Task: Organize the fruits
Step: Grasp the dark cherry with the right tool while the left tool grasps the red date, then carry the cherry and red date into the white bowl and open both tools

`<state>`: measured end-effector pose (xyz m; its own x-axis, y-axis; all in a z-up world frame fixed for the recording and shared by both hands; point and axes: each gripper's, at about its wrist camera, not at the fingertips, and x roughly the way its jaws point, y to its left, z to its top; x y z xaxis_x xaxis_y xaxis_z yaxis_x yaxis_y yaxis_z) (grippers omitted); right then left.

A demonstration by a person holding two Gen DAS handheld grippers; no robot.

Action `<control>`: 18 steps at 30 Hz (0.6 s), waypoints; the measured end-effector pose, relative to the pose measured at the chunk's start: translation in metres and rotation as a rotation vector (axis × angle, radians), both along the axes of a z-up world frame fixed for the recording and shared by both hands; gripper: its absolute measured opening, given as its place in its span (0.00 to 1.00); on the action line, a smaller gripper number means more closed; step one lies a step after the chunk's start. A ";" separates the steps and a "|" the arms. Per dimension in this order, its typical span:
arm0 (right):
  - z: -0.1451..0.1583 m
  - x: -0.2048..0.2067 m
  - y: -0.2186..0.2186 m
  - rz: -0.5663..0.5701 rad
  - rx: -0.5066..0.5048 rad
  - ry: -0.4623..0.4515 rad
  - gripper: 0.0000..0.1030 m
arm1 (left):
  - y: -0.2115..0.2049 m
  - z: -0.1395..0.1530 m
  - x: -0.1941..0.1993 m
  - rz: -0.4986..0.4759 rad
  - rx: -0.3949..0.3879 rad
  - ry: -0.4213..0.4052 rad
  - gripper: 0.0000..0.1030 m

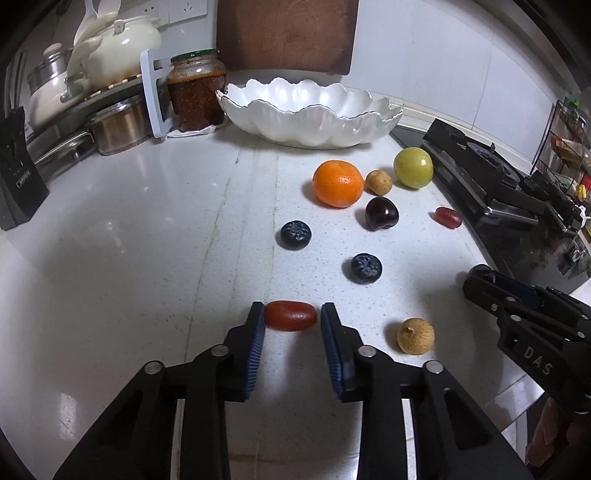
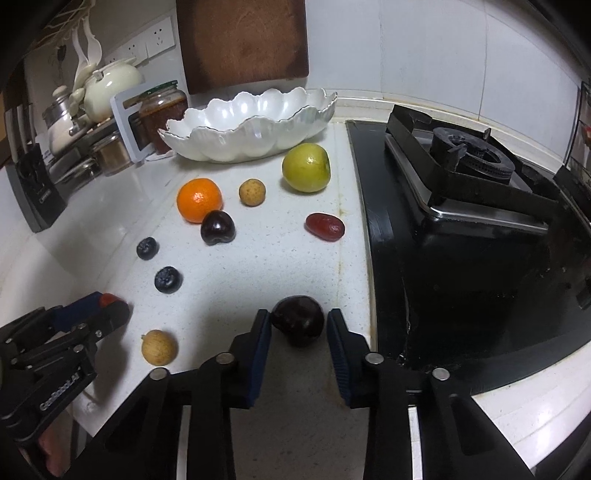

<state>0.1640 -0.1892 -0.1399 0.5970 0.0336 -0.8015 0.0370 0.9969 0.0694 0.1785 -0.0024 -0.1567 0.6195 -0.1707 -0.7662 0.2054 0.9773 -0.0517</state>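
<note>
On the white counter my left gripper [image 1: 291, 314] is shut on a red oblong date [image 1: 291, 315], one blue pad at each end. My right gripper [image 2: 298, 325] is shut on a dark cherry [image 2: 298, 319] near the stove's edge. Loose fruit lies beyond: an orange [image 1: 338, 182], a green fruit [image 1: 413, 168], a small tan longan [image 1: 378, 182], a second cherry [image 1: 381, 213], a second red date [image 1: 447, 217], two blueberries [image 1: 295, 235] and another longan [image 1: 415, 336]. The scalloped white bowl [image 1: 314, 122] stands empty at the back.
A black gas stove [image 2: 461, 177] borders the counter on the right. At the back stand a sauce jar [image 1: 197, 92] and a wooden cutting board [image 1: 288, 33]. Pots on a rack [image 1: 110, 122] and a knife block [image 1: 18, 173] fill the left.
</note>
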 end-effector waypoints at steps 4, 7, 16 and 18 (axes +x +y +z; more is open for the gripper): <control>0.000 0.000 0.001 0.001 -0.004 -0.001 0.30 | 0.001 0.000 0.000 -0.001 0.004 -0.005 0.27; 0.000 0.000 0.001 0.002 -0.002 0.001 0.30 | 0.001 0.000 0.000 -0.002 0.003 -0.006 0.26; 0.011 0.001 0.009 0.013 -0.016 -0.023 0.30 | 0.007 0.004 -0.002 -0.017 -0.037 0.005 0.26; 0.015 0.001 0.011 0.016 -0.026 -0.032 0.30 | 0.009 0.007 -0.003 -0.027 -0.042 0.002 0.26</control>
